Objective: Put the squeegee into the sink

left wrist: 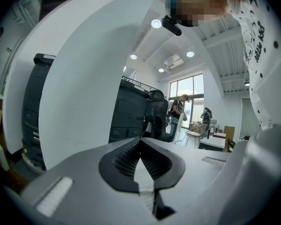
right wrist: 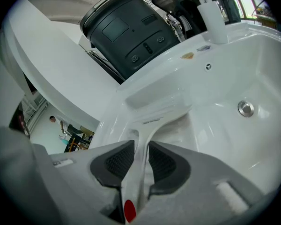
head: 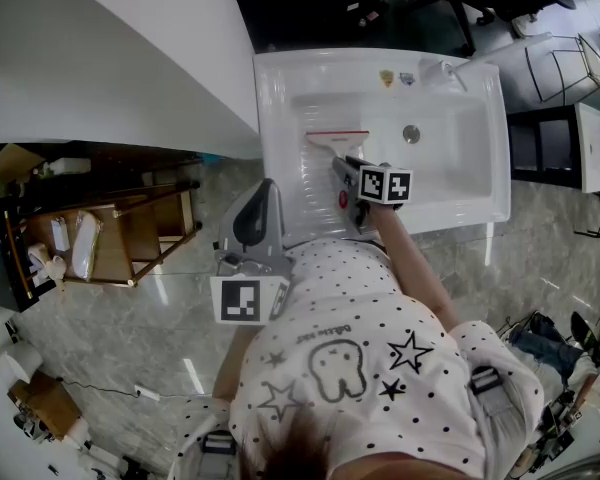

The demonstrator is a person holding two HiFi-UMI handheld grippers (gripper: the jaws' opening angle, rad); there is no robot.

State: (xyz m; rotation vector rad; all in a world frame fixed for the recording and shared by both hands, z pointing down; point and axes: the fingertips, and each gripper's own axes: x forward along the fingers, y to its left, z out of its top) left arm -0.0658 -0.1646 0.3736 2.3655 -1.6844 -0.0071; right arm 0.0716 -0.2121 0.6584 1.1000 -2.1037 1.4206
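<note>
Right jaws: those of the right gripper (right wrist: 140, 146) stand slightly spread, with the white handle of the squeegee (right wrist: 147, 125) between them. The handle lies close against one pad and a thin gap shows at the other, so no firm pinch is seen.
Left jaws: those of the left gripper (left wrist: 140, 142) are pressed together at the tips, with nothing between them.
Squeegee: inside the sink (head: 280, 98), in its left part. The red-edged blade lies crosswise, down against the white inner surface. The handle slopes up and back toward the person, into the right jaws.
Red dot (right wrist: 129, 210): marks the near end of the handle, behind the pads.
Drain (head: 411, 134): to the right of the blade, apart from it.
Tap (right wrist: 213, 18): on the far rim, well apart from the squeegee.
Left gripper, place: outside the sink, over the marbled floor (head: 130, 328), just beside the sink's near-left corner.
Desk (head: 110, 58): white and curved, next to the sink's left side.
Person: wears a spotted shirt (head: 360, 368) with stars and stands at the sink's near edge.
</note>
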